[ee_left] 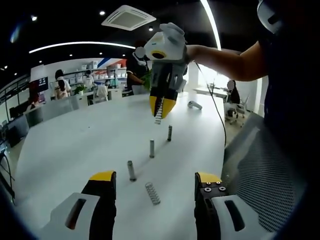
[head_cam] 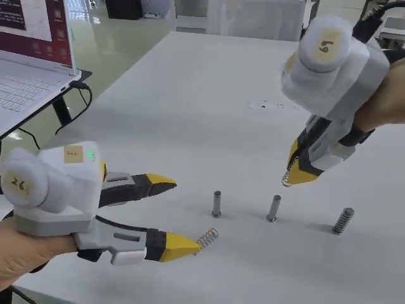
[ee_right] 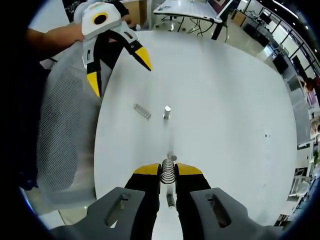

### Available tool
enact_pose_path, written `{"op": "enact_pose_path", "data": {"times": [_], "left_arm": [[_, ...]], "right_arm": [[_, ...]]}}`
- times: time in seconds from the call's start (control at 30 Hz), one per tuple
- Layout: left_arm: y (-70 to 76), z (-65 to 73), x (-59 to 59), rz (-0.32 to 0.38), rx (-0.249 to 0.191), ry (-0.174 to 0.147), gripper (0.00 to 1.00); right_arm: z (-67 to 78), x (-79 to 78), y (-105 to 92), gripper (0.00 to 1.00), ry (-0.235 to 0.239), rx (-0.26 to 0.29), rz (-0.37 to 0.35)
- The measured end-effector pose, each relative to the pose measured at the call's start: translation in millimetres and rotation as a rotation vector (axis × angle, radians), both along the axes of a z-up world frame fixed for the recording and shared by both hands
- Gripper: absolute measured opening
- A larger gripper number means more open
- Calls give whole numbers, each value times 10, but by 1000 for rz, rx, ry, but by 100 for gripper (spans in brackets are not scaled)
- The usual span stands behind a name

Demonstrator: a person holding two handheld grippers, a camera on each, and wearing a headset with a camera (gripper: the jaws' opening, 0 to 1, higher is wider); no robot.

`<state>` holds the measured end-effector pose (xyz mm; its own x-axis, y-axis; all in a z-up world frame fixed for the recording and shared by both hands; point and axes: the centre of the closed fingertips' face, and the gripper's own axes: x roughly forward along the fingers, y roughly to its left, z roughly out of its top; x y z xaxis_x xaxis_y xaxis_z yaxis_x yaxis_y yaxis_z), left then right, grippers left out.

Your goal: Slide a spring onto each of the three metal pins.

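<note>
Here, a coiled steel spring (ee_right: pixel 168 174) is clamped in the yellow-tipped right gripper (ee_right: pixel 168 169), above a grey metal pin (head_cam: pixel 274 208). A loose spring (head_cam: pixel 207 237) is seen just beside the spread left gripper (head_cam: pixel 185 214)

White table (head_cam: pixel 190 107) w/ small socket strip (head_cam: pixel 275 106) flush in its top. Open laptop (head_cam: pixel 25 76) on separate stand, far left, screen lit.

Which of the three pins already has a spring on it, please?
The right-end pin of the row in the head view: a spring sheathes it, while the middle pin and the left-end pin stand bare.
</note>
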<state>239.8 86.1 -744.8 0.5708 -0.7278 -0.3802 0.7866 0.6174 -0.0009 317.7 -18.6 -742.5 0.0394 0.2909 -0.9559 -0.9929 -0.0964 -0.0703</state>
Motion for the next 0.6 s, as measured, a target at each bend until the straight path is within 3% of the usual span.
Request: {"op": "enact_pose_path", "data": {"times": [0.1, 0.2, 0.6], "left_arm": [[-5, -20, -6, -1, 2, 3, 60], [-22, -45, -15, -2, 2, 9, 60], [-79, -67, -63, -13, 17, 12, 61]], "right_arm": [[-90, 57, -9, 8, -16, -38, 9], [-150, 50, 18, 8, 5, -43, 10], [-354, 83, 27, 8, -5, -74, 34]]}}
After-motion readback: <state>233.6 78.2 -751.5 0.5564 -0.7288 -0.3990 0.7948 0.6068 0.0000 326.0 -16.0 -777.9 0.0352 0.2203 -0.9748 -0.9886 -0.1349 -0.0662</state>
